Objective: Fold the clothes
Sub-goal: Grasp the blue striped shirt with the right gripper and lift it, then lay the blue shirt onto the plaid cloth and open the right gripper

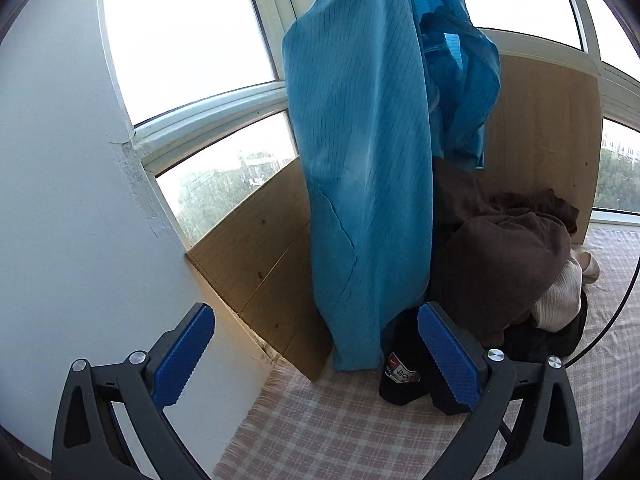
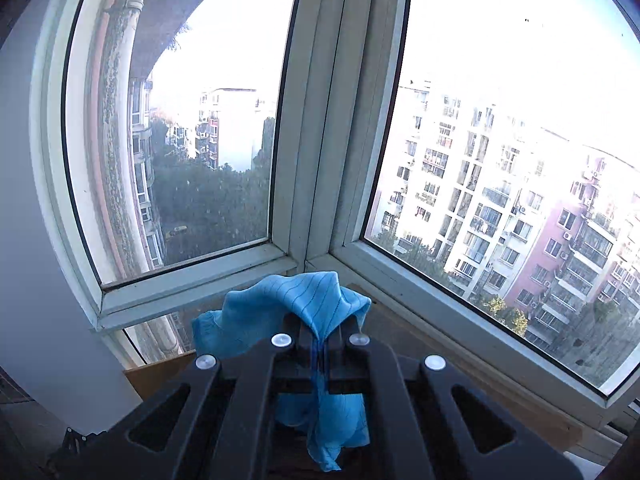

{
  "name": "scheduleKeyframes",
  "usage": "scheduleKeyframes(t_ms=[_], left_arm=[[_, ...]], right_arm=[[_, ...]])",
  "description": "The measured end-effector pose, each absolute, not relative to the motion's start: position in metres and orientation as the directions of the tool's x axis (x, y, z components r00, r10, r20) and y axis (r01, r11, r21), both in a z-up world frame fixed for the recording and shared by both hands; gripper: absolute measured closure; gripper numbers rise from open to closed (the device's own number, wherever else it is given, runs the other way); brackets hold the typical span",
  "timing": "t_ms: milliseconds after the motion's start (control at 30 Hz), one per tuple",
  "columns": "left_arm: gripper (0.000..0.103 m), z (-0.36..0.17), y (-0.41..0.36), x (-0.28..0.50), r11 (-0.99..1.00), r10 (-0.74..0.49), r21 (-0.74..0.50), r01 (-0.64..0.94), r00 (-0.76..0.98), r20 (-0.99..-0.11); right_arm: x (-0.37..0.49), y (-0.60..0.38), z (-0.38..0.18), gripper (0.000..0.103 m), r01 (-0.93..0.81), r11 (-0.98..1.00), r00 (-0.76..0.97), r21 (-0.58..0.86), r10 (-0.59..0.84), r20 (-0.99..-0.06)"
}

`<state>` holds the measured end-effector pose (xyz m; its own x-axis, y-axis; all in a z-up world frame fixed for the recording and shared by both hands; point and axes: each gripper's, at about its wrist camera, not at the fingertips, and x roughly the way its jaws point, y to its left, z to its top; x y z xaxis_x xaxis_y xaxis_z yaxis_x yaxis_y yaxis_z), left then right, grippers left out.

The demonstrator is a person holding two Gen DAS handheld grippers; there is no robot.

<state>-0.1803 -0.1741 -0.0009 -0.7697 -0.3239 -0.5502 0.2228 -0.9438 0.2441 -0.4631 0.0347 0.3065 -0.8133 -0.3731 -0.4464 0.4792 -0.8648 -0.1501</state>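
A blue striped garment hangs from above in the left wrist view, its lower end reaching the checkered cloth. My left gripper stands open just in front of that hanging end, blue pads wide apart with nothing between them. In the right wrist view my right gripper is shut on a bunched fold of the same blue garment, held high in front of the window corner. Cloth spills over the jaws and hangs below them.
A pile of brown, cream and black clothes lies to the right of the hanging garment. Wooden boards line the window corner. A white wall stands at the left. Window frames are close ahead of the right gripper.
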Motion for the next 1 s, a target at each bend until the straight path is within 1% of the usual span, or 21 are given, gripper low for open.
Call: scheduleKeyframes(t_ms=[167, 300, 433, 467, 533, 600, 667, 733, 833, 867, 933, 1000], left_arm=[[0.001, 0.026, -0.17, -0.154, -0.942, -0.321, 0.255, 0.218, -0.804, -0.501], [0.0, 0.043, -0.169, -0.141, -0.946, -0.303, 0.256, 0.2, -0.827, -0.473], [0.0, 0.056, -0.166, -0.134, -0.95, -0.278, 0.262, 0.172, -0.849, -0.45], [0.0, 0.058, -0.163, -0.133, -0.952, -0.265, 0.262, 0.158, -0.856, -0.444], [0.0, 0.061, -0.154, -0.133, -0.958, -0.23, 0.259, 0.122, -0.869, -0.439], [0.0, 0.058, -0.141, -0.138, -0.96, -0.195, 0.269, 0.077, -0.874, -0.445], [0.0, 0.054, -0.125, -0.143, -0.958, -0.163, 0.286, 0.03, -0.876, -0.454], [0.0, 0.044, -0.105, -0.151, -0.95, -0.135, 0.313, -0.021, -0.873, -0.469], [0.0, 0.023, -0.072, -0.168, -0.934, -0.093, 0.343, -0.105, -0.852, -0.515], [0.0, 0.015, -0.061, -0.175, -0.927, -0.083, 0.351, -0.13, -0.843, -0.532], [0.0, -0.002, -0.042, -0.192, -0.919, -0.077, 0.36, -0.162, -0.82, -0.567], [0.0, -0.017, -0.025, -0.208, -0.91, -0.085, 0.373, -0.182, -0.797, -0.598]], right_arm=[[-0.39, 0.074, 0.38, 0.102, 0.438, -0.883, -0.865, -0.168, -0.362, -0.349], [-0.33, 0.126, 0.414, 0.102, 0.362, -0.915, -0.911, -0.178, -0.306, -0.278], [-0.268, 0.196, 0.443, 0.102, 0.274, -0.953, -0.945, -0.131, -0.241, -0.221], [-0.253, 0.215, 0.445, 0.102, 0.248, -0.961, -0.951, -0.123, -0.217, -0.219], [-0.23, 0.25, 0.436, 0.102, 0.17, -0.975, -0.955, -0.141, -0.128, -0.266], [-0.221, 0.289, 0.409, 0.102, 0.09, -0.986, -0.937, -0.137, -0.037, -0.347], [-0.222, 0.33, 0.364, 0.102, -0.023, -0.989, -0.894, -0.149, 0.087, -0.44], [-0.224, 0.375, 0.307, 0.102, -0.133, -0.976, -0.82, -0.175, 0.207, -0.533], [-0.229, 0.447, 0.194, 0.102, -0.273, -0.93, -0.647, -0.246, 0.367, -0.668], [-0.228, 0.474, 0.156, 0.101, -0.303, -0.918, -0.58, -0.258, 0.392, -0.714], [-0.227, 0.513, 0.078, 0.1, -0.348, -0.905, -0.449, -0.245, 0.391, -0.803], [-0.224, 0.537, 0.008, 0.087, -0.362, -0.905, -0.338, -0.224, 0.351, -0.873]])
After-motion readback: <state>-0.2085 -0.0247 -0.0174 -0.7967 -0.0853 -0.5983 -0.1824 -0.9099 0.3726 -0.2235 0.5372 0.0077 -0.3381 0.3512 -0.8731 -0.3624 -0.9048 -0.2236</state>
